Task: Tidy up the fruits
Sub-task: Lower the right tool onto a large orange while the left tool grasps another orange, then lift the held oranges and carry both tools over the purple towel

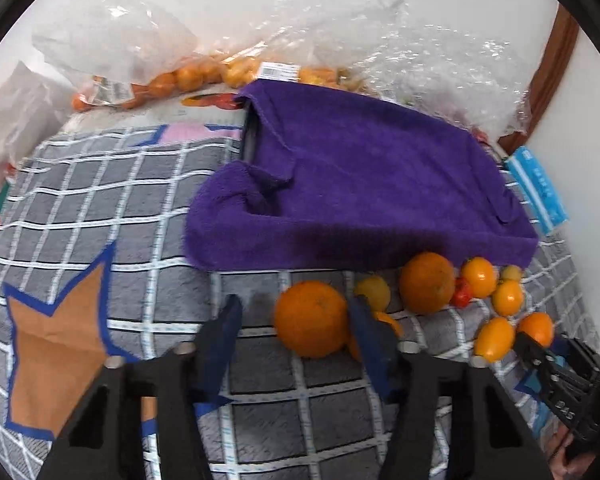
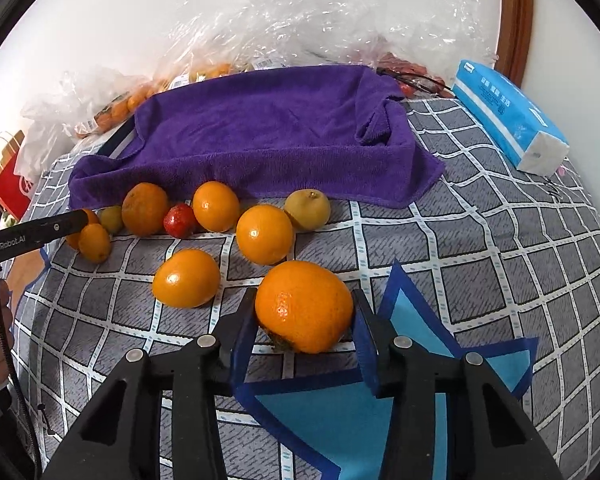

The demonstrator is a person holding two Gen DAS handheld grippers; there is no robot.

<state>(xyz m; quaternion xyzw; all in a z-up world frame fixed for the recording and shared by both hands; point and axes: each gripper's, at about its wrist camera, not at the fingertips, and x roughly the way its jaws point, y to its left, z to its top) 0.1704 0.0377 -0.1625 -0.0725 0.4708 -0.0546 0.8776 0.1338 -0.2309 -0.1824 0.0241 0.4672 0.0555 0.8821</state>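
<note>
In the right wrist view a large orange (image 2: 304, 306) lies on the checked bedcover between my right gripper's (image 2: 304, 310) blue pads, and both pads touch its sides, so it is shut on it. My left gripper (image 1: 296, 312) straddles another orange (image 1: 311, 318); the right pad touches it while a gap shows at the left pad, so it is open. More oranges (image 2: 264, 234), a red fruit (image 2: 179, 220) and a yellow-green fruit (image 2: 308, 210) lie along the front of a purple towel (image 2: 268, 136) draped over a tray.
Clear plastic bags of small oranges (image 1: 172, 80) pile against the wall behind the towel (image 1: 360, 184). A blue tissue pack (image 2: 508, 116) lies at the right, a red paper bag (image 2: 10, 184) at the left. The left gripper's finger (image 2: 40, 232) reaches in over the leftmost fruits.
</note>
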